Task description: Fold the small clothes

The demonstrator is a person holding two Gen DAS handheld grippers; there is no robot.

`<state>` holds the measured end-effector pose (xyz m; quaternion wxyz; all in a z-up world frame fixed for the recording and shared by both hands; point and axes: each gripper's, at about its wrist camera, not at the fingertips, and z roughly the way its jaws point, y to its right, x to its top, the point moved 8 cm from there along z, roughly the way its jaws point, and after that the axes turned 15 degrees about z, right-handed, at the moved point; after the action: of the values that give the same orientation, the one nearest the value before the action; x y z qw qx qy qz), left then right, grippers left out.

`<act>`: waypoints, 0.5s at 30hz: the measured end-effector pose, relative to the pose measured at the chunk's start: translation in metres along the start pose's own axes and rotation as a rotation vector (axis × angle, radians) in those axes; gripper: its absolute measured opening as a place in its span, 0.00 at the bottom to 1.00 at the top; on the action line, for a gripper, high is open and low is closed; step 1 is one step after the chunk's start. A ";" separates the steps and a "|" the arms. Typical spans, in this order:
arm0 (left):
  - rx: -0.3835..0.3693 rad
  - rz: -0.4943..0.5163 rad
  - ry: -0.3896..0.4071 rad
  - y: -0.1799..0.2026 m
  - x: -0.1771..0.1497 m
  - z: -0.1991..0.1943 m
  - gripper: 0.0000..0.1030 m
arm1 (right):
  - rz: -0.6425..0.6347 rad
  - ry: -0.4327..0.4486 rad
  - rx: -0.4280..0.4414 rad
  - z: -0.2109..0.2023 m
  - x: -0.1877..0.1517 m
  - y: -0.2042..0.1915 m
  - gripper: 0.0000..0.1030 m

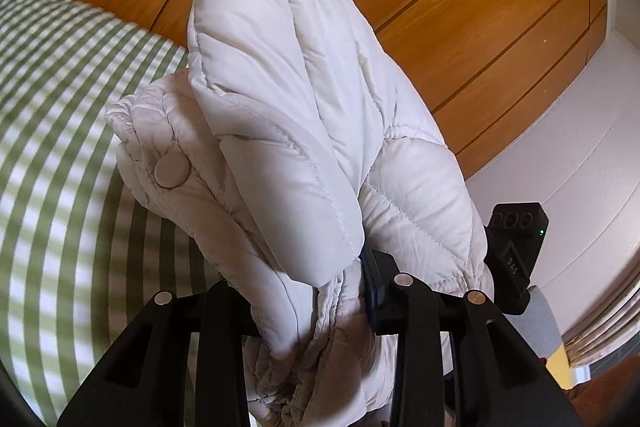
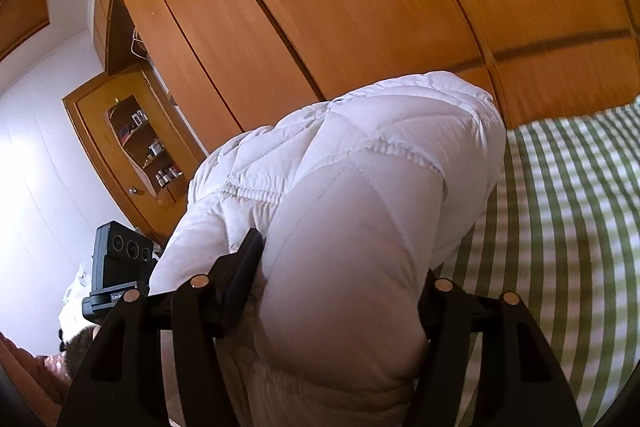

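Both jaws clench the white puffer jacket (image 1: pixel 288 131): left gripper (image 1: pixel 304 303) and right gripper (image 2: pixel 340 291) hold it bunched above the striped bed (image 2: pixel 568 211). Folding seems barely begun, though bunching hides much.

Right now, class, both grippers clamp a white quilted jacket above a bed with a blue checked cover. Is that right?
Not quite. The bed cover is green and white checked, as the left wrist view shows. The left gripper and right gripper do clamp the white quilted jacket.
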<state>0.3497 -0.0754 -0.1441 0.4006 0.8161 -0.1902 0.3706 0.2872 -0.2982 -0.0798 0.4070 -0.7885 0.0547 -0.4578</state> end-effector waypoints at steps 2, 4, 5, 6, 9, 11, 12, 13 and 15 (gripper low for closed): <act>0.003 0.010 0.004 -0.003 0.007 0.004 0.31 | -0.019 0.014 -0.001 0.004 0.009 0.000 0.59; 0.010 0.021 0.003 -0.006 0.013 0.011 0.31 | -0.036 0.024 -0.006 0.009 0.016 0.001 0.59; 0.014 0.027 0.002 -0.009 0.018 0.015 0.31 | -0.045 0.030 -0.008 0.012 0.020 0.001 0.59; 0.020 0.036 0.002 -0.012 0.024 0.019 0.31 | -0.053 0.033 -0.009 0.015 0.028 0.003 0.59; 0.032 0.057 0.001 -0.014 0.037 0.025 0.31 | -0.069 0.050 -0.012 0.022 0.036 0.008 0.59; 0.039 0.067 0.005 -0.016 0.047 0.031 0.31 | -0.068 0.060 -0.011 0.028 0.039 0.013 0.59; 0.042 0.068 0.006 -0.020 0.051 0.036 0.31 | -0.066 0.064 -0.011 0.032 0.042 0.016 0.59; 0.044 0.067 0.006 -0.023 0.055 0.040 0.31 | -0.064 0.066 -0.012 0.034 0.047 0.018 0.59; 0.052 0.066 0.002 -0.029 0.061 0.049 0.31 | -0.069 0.071 -0.019 0.040 0.050 0.024 0.59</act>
<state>0.4292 -0.0976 -0.1321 0.3668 0.8193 -0.2069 0.3891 0.3538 -0.3138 -0.0724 0.3813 -0.7770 0.0460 -0.4987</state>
